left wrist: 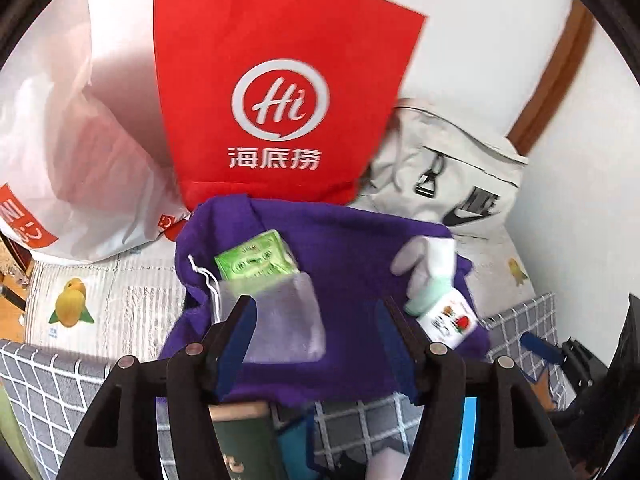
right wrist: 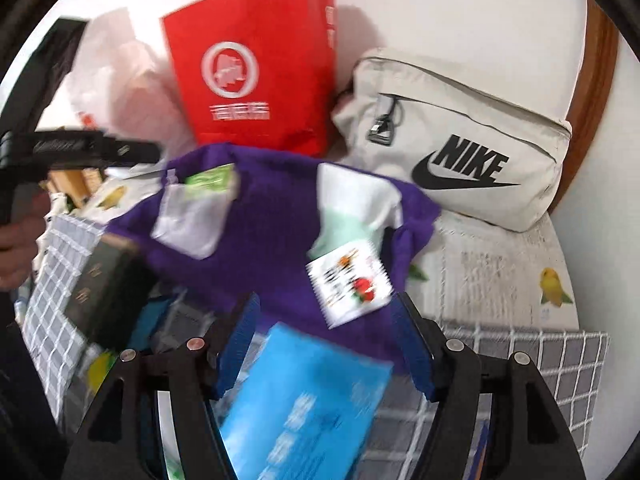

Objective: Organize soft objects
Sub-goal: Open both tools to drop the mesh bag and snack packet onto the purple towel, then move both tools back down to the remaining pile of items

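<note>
Rumpled purple cloth (left wrist: pixel 348 248) lies spread, bearing small packets, both the left gripper (left wrist: pixel 316 344) and right gripper (right wrist: pixel 326 344) parted above it

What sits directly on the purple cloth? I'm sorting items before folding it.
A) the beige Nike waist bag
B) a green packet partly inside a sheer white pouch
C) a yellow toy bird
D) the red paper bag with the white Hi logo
B: the green packet pokes out of the sheer white pouch lying on the purple cloth; the bags stand behind the cloth.
</note>
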Action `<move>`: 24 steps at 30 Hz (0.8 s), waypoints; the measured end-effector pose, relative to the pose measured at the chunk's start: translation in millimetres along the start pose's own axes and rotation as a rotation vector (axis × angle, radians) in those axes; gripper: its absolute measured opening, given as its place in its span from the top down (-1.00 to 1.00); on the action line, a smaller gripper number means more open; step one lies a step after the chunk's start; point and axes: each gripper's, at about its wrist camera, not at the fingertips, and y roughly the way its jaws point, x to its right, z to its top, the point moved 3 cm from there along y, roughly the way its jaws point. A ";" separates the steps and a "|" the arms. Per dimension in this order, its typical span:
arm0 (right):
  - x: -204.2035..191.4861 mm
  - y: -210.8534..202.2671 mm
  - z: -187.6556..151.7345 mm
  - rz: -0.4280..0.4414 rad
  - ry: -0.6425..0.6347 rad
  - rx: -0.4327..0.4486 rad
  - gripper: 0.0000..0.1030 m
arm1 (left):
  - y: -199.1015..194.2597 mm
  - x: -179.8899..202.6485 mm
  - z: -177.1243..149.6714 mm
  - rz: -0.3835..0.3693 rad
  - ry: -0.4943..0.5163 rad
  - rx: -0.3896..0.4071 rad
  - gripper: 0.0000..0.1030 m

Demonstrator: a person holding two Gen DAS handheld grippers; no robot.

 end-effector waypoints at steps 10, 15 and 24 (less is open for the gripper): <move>-55.2 -39.0 -62.2 0.146 -0.060 0.032 -0.11 | -37.0 -8.4 -54.7 0.055 -0.039 0.007 -0.16; -97.2 -45.5 -86.0 0.157 -0.195 0.068 -0.12 | -42.1 -23.5 -99.3 0.061 -0.088 -0.022 -0.16; -140.6 -31.2 -115.1 0.023 -0.389 0.102 -0.26 | -59.8 -52.0 -156.3 0.082 -0.132 -0.043 -0.16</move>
